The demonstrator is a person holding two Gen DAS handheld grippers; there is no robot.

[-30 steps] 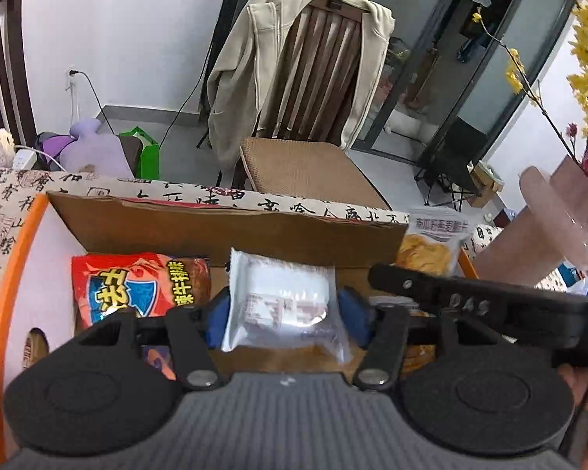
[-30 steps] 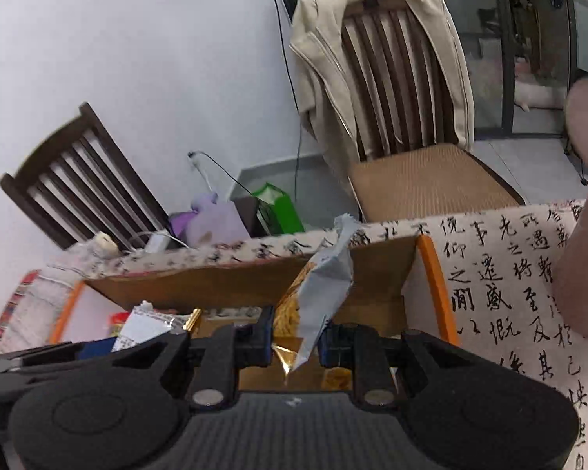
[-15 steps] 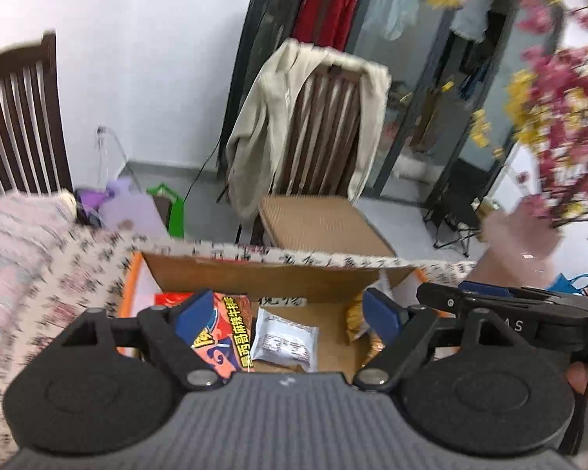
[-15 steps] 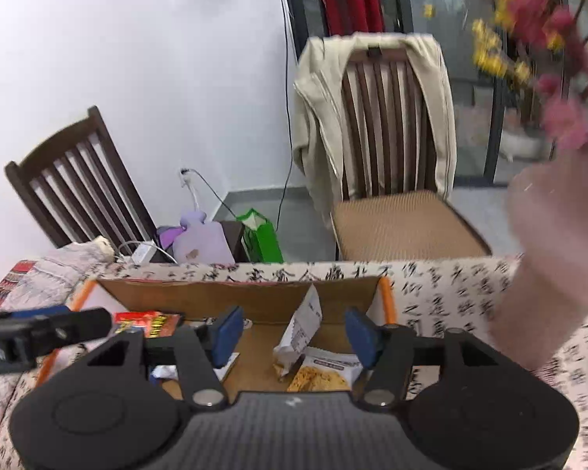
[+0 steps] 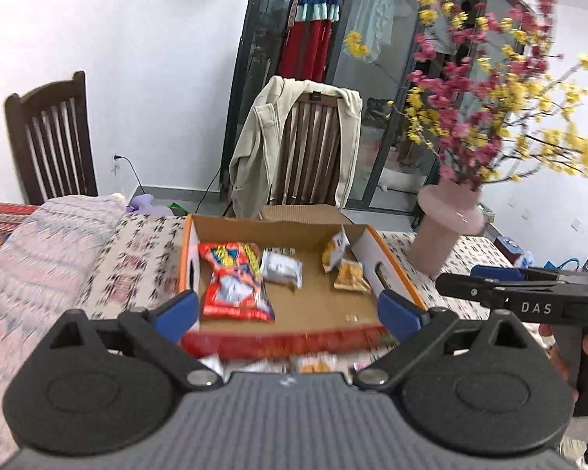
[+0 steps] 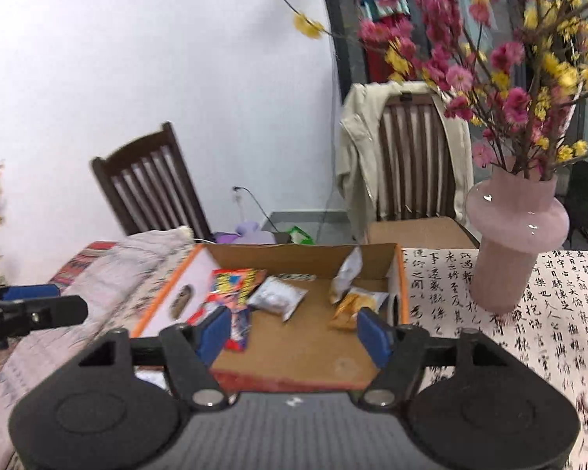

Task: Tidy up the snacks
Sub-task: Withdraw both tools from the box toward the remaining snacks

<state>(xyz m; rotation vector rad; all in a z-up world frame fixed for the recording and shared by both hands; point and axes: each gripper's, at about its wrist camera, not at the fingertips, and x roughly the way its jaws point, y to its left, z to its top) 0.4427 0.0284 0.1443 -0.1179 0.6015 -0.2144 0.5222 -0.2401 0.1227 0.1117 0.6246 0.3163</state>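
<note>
An open cardboard box with orange edges sits on the table. Inside lie a red chip bag, a white packet and two yellow snack packets. The same box shows in the right wrist view with the red bag, white packet and yellow packets. My left gripper is open and empty, held back above the box's near edge. My right gripper is open and empty, also above the near edge. More packets lie blurred before the box.
A pink vase with red and yellow blossoms stands right of the box, also in the right wrist view. A folded patterned cloth lies left. Two wooden chairs stand behind the table, one draped with a beige jacket.
Both grippers let go of their packets, the white one and a yellow one, into the box, opened wide, and pulled back and up away from it.
</note>
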